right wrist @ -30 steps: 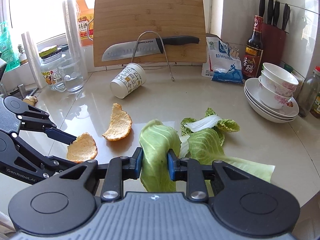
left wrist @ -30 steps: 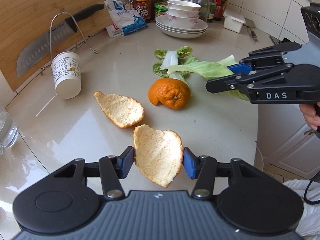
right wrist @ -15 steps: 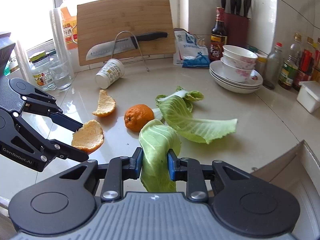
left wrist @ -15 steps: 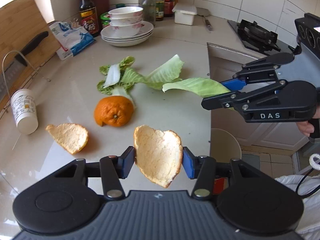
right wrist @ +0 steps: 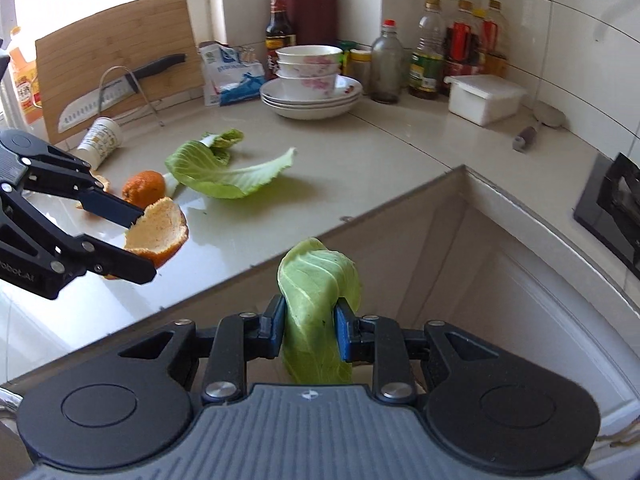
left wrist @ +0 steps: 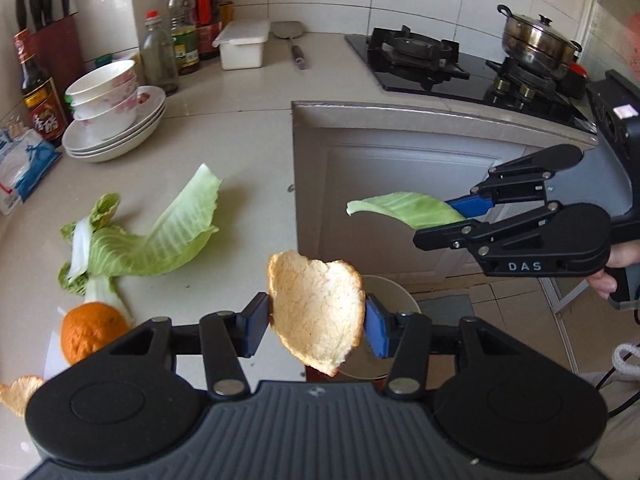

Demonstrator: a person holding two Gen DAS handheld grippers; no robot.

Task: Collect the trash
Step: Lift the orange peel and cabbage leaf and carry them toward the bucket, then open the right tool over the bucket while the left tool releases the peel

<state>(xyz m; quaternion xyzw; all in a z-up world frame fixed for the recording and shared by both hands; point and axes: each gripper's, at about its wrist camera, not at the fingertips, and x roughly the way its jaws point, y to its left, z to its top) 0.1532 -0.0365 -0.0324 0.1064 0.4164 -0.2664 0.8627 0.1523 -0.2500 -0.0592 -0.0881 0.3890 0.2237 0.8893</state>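
Carrying an orange peel [left wrist: 318,312] clamped in your left gripper [left wrist: 316,322] and a cabbage leaf [right wrist: 318,308] pinched in your right gripper [right wrist: 310,328], you had both past the counter [left wrist: 224,140] edge; the pale bin [left wrist: 394,292] sat on the floor below the peel. Next you needed each piece over that bin before letting go; more leaves [left wrist: 160,236], an orange [left wrist: 90,330] and another peel [left wrist: 18,392] lay uncollected.

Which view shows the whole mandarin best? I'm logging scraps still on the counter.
The right wrist view: the mandarin sits unobstructed on the counter beside the cabbage leaves. In the left wrist view, the left gripper's body hides its lower edge.
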